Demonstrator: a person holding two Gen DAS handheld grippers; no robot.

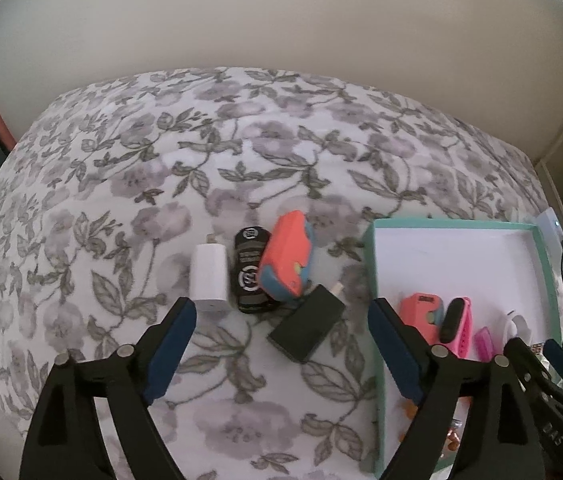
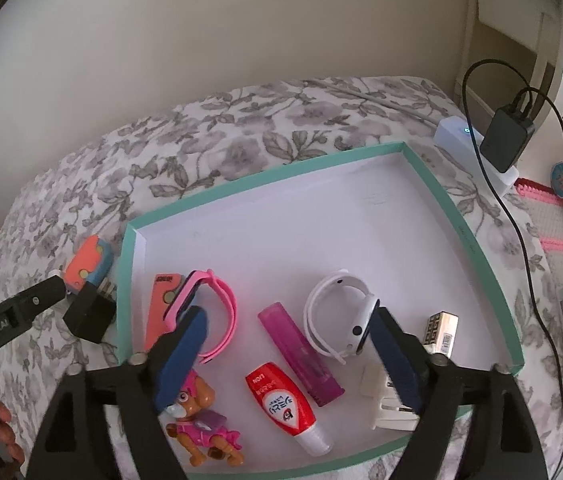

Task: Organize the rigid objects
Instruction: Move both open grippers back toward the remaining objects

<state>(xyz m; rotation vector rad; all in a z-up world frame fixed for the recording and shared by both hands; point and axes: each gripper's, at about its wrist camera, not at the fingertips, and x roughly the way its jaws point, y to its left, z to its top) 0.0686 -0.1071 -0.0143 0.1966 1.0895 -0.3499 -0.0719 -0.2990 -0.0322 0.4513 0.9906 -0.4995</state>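
Left gripper [image 1: 281, 344] is spread wide on my feed, nothing between the fingers. Just past the gap lies the black charger [image 1: 307, 330], slanted on the floral bedspread [image 1: 121, 184], closer to the right-hand finger. Beyond it, mid-frame, a tight row: white charger [image 1: 209, 278] near the left-hand fingertip, then a black cylinder [image 1: 250, 270], then a coral and blue toy car [image 1: 287, 258] leaning against it. The teal-rimmed tray [image 1: 369, 256] sits at lower right.

Right gripper [image 2: 287, 344] is also wide open and empty, hanging over the tray. Closest in the lower middle are a pink pup figurine [image 2: 201, 420] and a red tube [image 2: 281, 404]. A white comb-like piece [image 2: 385, 408] is by the right-hand finger. Inside the gap further up lies a magenta stick [image 2: 301, 352], and the white watch [image 2: 337, 312] touches the right-hand finger's tip. The pink watch [image 2: 217, 304] sits at the left-hand fingertip, partly behind it. A small white box [image 2: 441, 330] peeks out beyond the right-hand finger. The tray's far half is bare.
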